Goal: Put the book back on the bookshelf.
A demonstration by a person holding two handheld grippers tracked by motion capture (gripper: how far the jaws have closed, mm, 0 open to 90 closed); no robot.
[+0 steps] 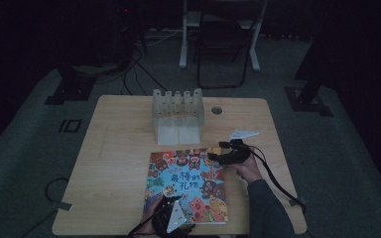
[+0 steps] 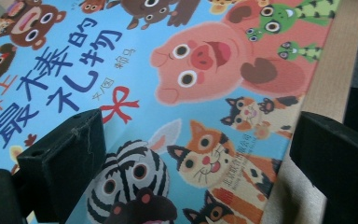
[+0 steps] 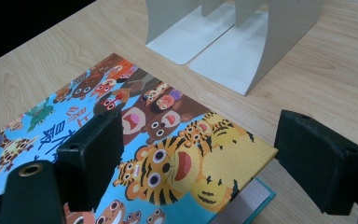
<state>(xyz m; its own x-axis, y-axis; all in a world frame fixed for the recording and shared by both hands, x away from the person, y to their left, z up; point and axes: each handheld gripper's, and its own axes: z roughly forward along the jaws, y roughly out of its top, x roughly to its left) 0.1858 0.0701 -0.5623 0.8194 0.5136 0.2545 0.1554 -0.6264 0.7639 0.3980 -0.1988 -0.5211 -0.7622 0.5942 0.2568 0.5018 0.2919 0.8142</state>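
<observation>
Dark room, floor and far chair legs barely readable; light wooden table (image 1: 119, 163) is the only lit surface. Colourful picture book with cartoon animals on a blue cover (image 1: 188, 184) lies flat on the table, just in front of the pale grey slotted book rack (image 1: 177, 115), with a strip of bare wood between them.

Left gripper (image 1: 171, 218) is at the book's near edge, grey three-cornered plate on top; the hand behind it is cut off by the frame bottom. In the left gripper view its jaws stand wide apart, one over the cover (image 2: 168, 93), the other out over the table edge, gripping nothing.

Right gripper (image 1: 223, 153) sits at the book's far right corner. In the right gripper view the jaws are wide, straddling that corner (image 3: 242, 158), which looks lifted slightly off a blue-edged layer beneath; contact with the jaws can't be confirmed. The rack's base plates (image 3: 223, 42) are visible beyond the book, its top cropped.

Small white paper-like scrap (image 1: 243, 134) right of the rack, too dim to identify. Round hole in the tabletop (image 1: 217, 110) also right of the rack.
</observation>
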